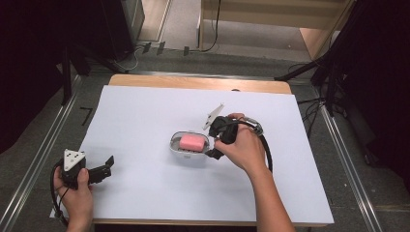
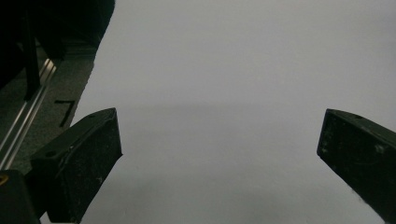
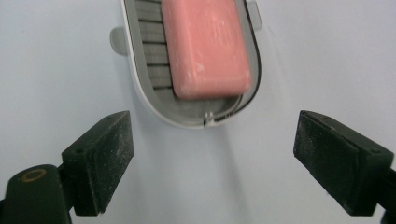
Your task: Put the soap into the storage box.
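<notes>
A pink soap bar (image 1: 192, 141) (image 3: 205, 46) lies in an oval grey soap dish (image 1: 175, 146) (image 3: 148, 60) at the middle of the white sheet. My right gripper (image 1: 214, 140) (image 3: 212, 158) hovers just to the right of the dish, open, its jaws wide apart with nothing between them; the dish's near end sits a little beyond the fingertips. My left gripper (image 1: 107, 166) (image 2: 219, 149) rests at the sheet's front left corner, open and empty, pointing across bare white sheet.
The white sheet (image 1: 145, 111) covers a wooden table (image 1: 198, 82). Metal rails (image 1: 48, 140) run along the grey floor on both sides. A dark stand and cables (image 1: 319, 67) are at the back right.
</notes>
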`<state>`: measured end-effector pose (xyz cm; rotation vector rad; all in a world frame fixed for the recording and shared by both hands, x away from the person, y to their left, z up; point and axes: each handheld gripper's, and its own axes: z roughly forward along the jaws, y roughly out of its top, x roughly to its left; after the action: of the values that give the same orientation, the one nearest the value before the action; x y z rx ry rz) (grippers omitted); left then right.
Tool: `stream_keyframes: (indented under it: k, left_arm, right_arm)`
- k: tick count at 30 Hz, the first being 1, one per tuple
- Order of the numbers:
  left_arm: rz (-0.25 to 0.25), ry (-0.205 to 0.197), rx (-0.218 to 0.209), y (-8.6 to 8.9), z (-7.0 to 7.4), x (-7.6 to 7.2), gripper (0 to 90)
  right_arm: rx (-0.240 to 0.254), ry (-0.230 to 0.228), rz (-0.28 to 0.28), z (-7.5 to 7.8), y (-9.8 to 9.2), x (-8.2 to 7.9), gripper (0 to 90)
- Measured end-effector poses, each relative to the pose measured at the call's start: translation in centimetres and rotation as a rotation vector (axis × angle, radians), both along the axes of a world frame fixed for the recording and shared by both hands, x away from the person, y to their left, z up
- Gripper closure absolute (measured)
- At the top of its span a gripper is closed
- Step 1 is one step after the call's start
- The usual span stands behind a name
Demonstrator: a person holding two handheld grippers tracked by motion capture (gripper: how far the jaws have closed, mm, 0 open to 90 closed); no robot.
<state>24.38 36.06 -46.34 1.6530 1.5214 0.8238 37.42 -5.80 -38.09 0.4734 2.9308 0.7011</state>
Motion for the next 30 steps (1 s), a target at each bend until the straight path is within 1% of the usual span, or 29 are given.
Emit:
stream_keyframes:
  k: [1,2,4,6,8,12,13,16,18,19,20,23,30]
  left_arm:
    - [0.0,0.0,-0.001,0.0,0.0,0.0,0.1]
    - [0.0,0.0,-0.002,0.0,0.0,0.0,0.1]
    - [-0.001,0.0,-0.003,0.0,0.0,0.0,0.1]
    - [-0.001,-0.001,-0.002,0.0,0.0,0.0,0.1]
    - [0.0,-0.001,-0.001,0.0,0.0,0.0,0.1]
    - [0.0,0.0,-0.002,0.0,0.0,0.0,0.1]
    - [0.0,0.0,-0.001,0.0,0.0,0.0,0.1]
    - [0.0,0.0,-0.002,0.0,0.0,0.0,0.1]
    - [0.0,-0.001,-0.003,0.0,0.0,0.0,0.1]
    - [0.001,-0.002,-0.002,0.0,0.0,0.0,0.1]
    - [0.0,0.0,-0.001,0.0,0.0,0.0,0.1]
    - [0.0,-0.001,-0.002,0.0,0.0,0.0,0.1]
    - [0.0,0.001,0.004,0.0,0.0,0.0,0.1]
  right_arm:
    - [-0.005,0.006,-0.006,0.0,-0.4,-0.1,12.7]
    - [-0.005,0.002,-0.012,-0.1,-0.7,-0.2,12.4]
    - [-0.009,0.0,-0.028,-0.3,-1.5,-0.4,9.6]
    - [-0.003,-0.007,-0.039,-0.5,-2.1,-0.5,6.7]
    - [-0.01,-0.02,-0.059,-0.7,-2.7,-0.6,2.6]
    - [-0.012,-0.021,-0.083,-1.0,-3.8,-0.9,0.0]
    - [-0.019,-0.023,-0.09,-1.1,-4.1,-1.0,0.0]
    - [-0.004,-0.022,-0.106,-1.4,-5.0,-1.2,0.0]
    - [-0.002,-0.02,-0.115,-1.7,-5.7,-1.3,0.0]
    - [-0.003,-0.028,-0.118,-1.8,-6.0,-1.4,0.0]
    - [-0.004,-0.023,-0.133,-1.9,-6.4,-1.5,0.0]
    - [0.005,-0.025,-0.144,-2.3,-7.4,-1.7,0.0]
    - [0.014,-0.02,-0.199,-3.2,-10.0,-2.5,0.0]
